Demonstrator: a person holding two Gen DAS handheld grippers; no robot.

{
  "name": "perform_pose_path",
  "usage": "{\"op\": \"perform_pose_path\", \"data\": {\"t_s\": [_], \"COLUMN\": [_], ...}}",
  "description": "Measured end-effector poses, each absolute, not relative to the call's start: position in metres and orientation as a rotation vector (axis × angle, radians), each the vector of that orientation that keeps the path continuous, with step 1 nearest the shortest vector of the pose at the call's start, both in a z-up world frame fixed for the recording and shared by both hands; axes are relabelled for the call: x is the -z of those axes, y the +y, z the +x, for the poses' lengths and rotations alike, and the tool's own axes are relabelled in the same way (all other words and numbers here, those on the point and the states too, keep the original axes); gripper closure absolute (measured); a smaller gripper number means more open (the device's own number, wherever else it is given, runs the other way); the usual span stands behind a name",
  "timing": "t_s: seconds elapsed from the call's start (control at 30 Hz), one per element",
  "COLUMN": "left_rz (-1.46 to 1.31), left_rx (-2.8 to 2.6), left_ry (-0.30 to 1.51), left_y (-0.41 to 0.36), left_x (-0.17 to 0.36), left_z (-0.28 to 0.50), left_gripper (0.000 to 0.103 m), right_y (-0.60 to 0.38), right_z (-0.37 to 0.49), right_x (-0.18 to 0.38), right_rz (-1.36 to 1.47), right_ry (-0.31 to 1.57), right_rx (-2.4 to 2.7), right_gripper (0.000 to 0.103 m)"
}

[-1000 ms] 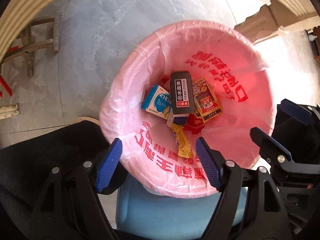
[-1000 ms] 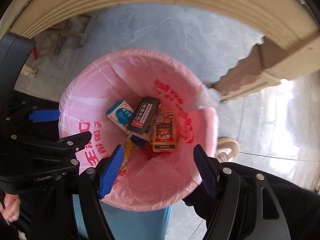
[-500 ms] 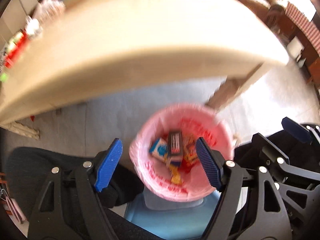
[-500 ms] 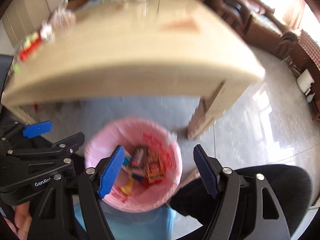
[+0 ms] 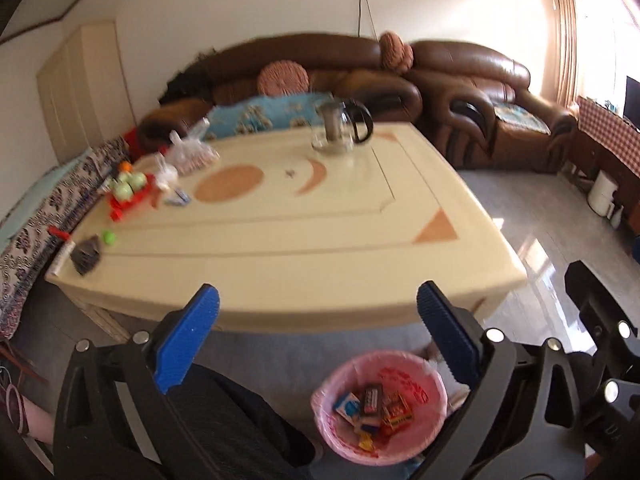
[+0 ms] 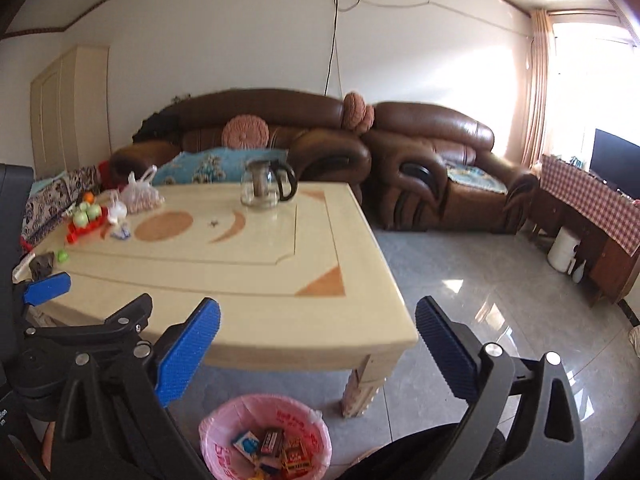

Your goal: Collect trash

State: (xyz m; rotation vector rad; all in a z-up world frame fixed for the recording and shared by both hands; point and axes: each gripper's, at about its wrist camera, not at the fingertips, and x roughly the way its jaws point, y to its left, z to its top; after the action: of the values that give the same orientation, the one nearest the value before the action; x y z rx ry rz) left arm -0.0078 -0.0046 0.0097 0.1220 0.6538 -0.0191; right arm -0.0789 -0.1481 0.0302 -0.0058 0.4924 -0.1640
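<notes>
A bin with a pink liner point(image 5: 424, 376) stands on the floor in front of the table, and shows in the right wrist view too point(image 6: 224, 420). Several small boxes and wrappers point(image 5: 372, 404) lie in it. My left gripper point(image 5: 316, 340) is open and empty, raised above the bin and pointing over the cream table point(image 5: 320, 232). My right gripper point(image 6: 316, 348) is open and empty, beside the left one, whose blue pad shows at the left point(image 6: 48, 288). On the table's left end lie a dark crumpled wrapper point(image 5: 86, 256) and a green cap point(image 5: 108, 238).
A glass teapot point(image 5: 340, 128) stands at the table's far side. A red tray with green fruit point(image 5: 128, 192) and plastic bags point(image 5: 188, 152) sit at far left. Brown sofas point(image 6: 400, 152) stand behind. Grey floor point(image 6: 500, 300) lies to the right.
Both grippers have lifted and tilted up from looking straight into the bin to facing across the table. The bin has dropped to the bottom of both views. Both stay open.
</notes>
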Motion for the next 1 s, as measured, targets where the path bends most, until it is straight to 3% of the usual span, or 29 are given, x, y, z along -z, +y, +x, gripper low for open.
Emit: {"op": "perform_pose_path", "data": {"t_s": [0.37, 1.0], "left_rz": [0.050, 0.047], "left_rx": [0.047, 0.056], "left_ry": [0.604, 0.599], "left_y": [0.007, 0.010], "left_x": [-0.048, -0.048], "left_z": [-0.042, -0.050], "left_gripper": [0.006, 0.006], "right_y": [-0.140, -0.140], "right_z": [-0.123, -0.126], "right_x": [-0.075, -0.077], "right_rz": [-0.013, 0.017], "right_ry": [0.436, 0.433], "right_rx": [0.207, 0.214], "right_gripper": [0.007, 0.007]}}
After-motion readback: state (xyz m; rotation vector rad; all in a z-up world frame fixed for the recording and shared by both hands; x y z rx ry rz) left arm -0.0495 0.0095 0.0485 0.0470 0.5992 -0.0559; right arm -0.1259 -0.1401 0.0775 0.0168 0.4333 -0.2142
